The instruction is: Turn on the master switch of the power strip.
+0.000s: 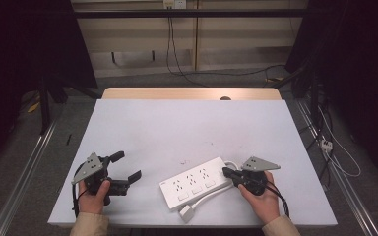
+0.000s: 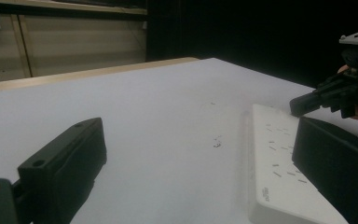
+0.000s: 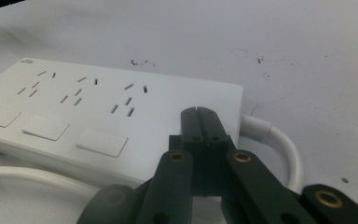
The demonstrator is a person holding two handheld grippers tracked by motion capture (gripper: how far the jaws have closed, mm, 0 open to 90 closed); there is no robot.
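High view puts the right gripper (image 1: 229, 173) at the cable end of the white power strip (image 1: 196, 182), jaws pressed together with nothing between them; in the right gripper view the tips sit over the strip's top face, though contact cannot be confirmed. From there the strip's long axis runs away down-left toward the table's (image 1: 187, 123) near edge, its white cable (image 1: 211, 192) looping back beneath to a plug (image 1: 187, 213). The left gripper (image 1: 125, 167), jaws spread wide, sits well apart off the strip's far end. The right hand is likely the nearer one to act.
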